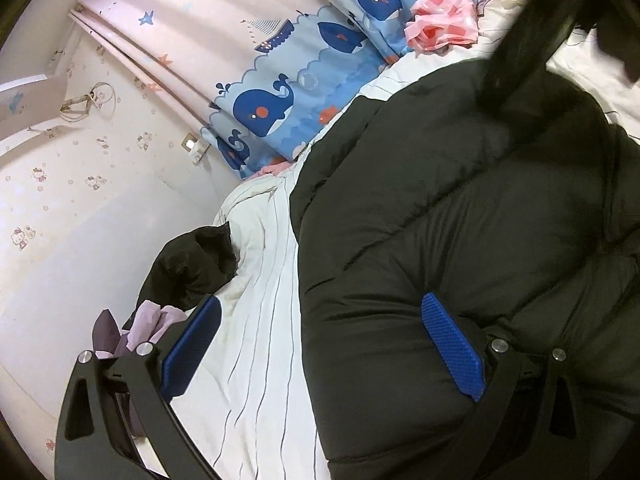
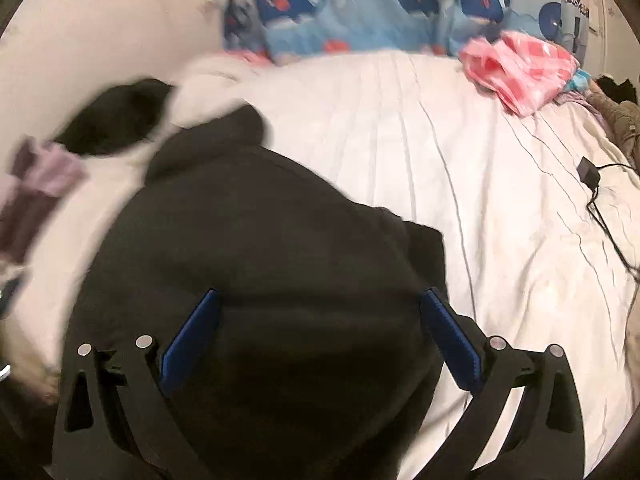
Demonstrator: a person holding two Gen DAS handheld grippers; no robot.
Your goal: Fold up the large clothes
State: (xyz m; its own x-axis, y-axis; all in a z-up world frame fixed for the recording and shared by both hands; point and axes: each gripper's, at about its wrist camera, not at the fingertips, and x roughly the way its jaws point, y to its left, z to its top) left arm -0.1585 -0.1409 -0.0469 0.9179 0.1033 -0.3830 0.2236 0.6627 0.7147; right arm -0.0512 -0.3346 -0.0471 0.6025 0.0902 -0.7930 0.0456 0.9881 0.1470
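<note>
A black puffer jacket [image 1: 460, 220] lies on a white striped bed sheet [image 1: 260, 320]. My left gripper [image 1: 320, 344] is open over the jacket's left edge, with one blue pad [image 1: 452, 348] above the jacket and the other above the sheet. A dark blurred shape [image 1: 520, 40] at the top right looks like my other gripper. In the right wrist view the jacket [image 2: 260, 240] fills the lower middle, bunched and blurred. My right gripper [image 2: 320, 336] is open just above it, and nothing is pinched between its fingers.
A pink checked garment [image 2: 520, 68] lies at the far side of the bed by the whale-print curtain [image 1: 280, 92]. A small black garment [image 1: 192, 264] and purple clothes [image 1: 132, 328] sit by the wall. A black charger and cable [image 2: 592, 184] lie at the right.
</note>
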